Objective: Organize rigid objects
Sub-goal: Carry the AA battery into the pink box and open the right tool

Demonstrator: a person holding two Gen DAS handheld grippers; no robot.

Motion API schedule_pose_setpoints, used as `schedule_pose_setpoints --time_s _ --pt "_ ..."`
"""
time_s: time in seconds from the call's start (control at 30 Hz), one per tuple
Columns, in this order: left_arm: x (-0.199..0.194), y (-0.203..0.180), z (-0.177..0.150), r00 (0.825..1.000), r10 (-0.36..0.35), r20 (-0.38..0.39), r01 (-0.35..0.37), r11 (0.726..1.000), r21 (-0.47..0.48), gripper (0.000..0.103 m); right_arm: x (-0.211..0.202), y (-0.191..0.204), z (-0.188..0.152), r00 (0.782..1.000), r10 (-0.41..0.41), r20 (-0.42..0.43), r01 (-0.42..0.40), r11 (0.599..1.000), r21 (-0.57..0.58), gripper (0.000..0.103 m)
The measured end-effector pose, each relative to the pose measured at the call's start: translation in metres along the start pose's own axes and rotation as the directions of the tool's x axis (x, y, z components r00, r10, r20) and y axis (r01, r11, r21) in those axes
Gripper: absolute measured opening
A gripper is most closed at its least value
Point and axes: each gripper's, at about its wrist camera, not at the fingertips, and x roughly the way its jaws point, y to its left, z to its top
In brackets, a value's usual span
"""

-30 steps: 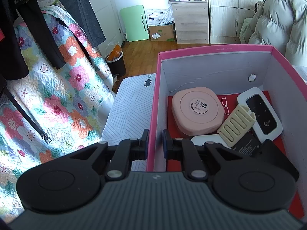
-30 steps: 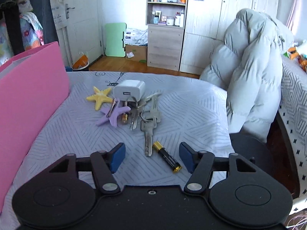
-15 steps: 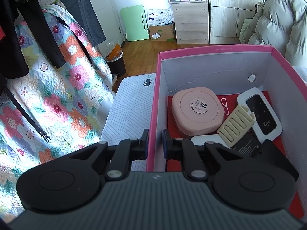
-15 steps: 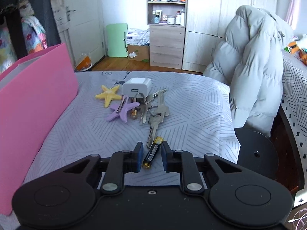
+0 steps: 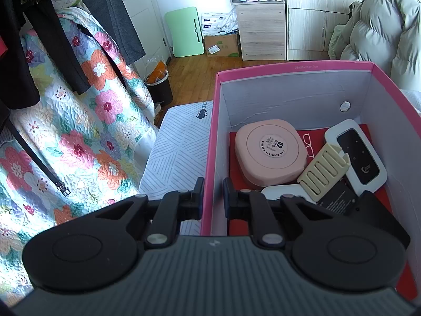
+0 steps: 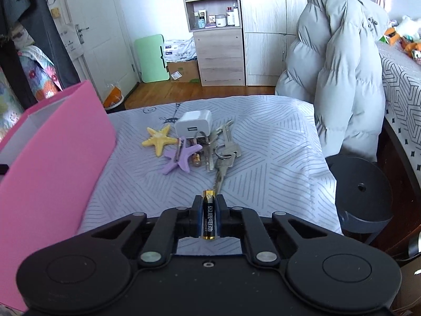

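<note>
My left gripper [image 5: 213, 192] is shut on the near left wall of the pink box [image 5: 289, 67], one finger outside and one inside. In the box lie a pink rounded case [image 5: 271, 152], a white device with a black screen [image 5: 355, 155] and a cream clip [image 5: 323, 172]. My right gripper [image 6: 209, 205] holds a black-and-gold battery [image 6: 209, 214] just above the striped bed cover; its jaws are closing, the pads pressing on the battery's sides. Beyond lie a bunch of keys [image 6: 226, 152], a white charger [image 6: 193, 125], a yellow starfish [image 6: 159, 139] and a purple starfish [image 6: 180, 158].
The pink box [image 6: 52, 158] stands at the left of the right wrist view. A grey padded jacket [image 6: 334, 65] hangs at the bed's right side above a round black base [image 6: 360, 192]. A floral quilt [image 5: 79, 131] hangs left of the box.
The right gripper's jaws came together around the battery and lifted it off the bed cover; the battery now lies along the fingers. The left gripper and box stayed put.
</note>
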Motion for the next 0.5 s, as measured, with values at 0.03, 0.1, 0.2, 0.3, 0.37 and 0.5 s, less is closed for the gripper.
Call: schedule_pose_setpoints --time_s 0.03,0.1,0.2,0.3,0.37,0.5 --pt "0.000 0.000 0.000 1.000 0.000 0.000 0.000 1.000 0.000 0.012 -0.004 0.002 0.001 1.000 0.018 0.000 -0.018 1.000 0.009 0.012" --pt "0.000 0.000 0.000 1.000 0.000 0.000 0.000 1.000 -0.001 0.012 -0.013 0.008 0.003 0.998 0.057 0.004 -0.057 0.998 0.020 0.012" --pt "-0.001 -0.001 0.001 1.000 -0.003 0.000 0.003 1.000 -0.001 0.012 -0.029 0.023 0.008 0.993 0.114 0.030 -0.114 0.993 0.004 0.012" --pt "-0.001 -0.001 0.001 1.000 -0.004 0.000 0.004 1.000 -0.001 0.012 -0.044 0.040 0.014 0.986 0.155 0.059 -0.154 0.988 -0.023 0.012" --pt "-0.001 -0.001 0.001 1.000 -0.005 0.000 0.005 1.000 -0.002 0.012 -0.053 0.052 0.017 0.980 0.185 0.073 -0.182 0.982 -0.046 0.012" --pt "-0.001 -0.001 0.001 1.000 -0.008 0.000 0.008 1.000 -0.004 0.012 -0.072 0.079 0.026 0.963 0.252 0.091 -0.242 0.964 -0.107 0.012"
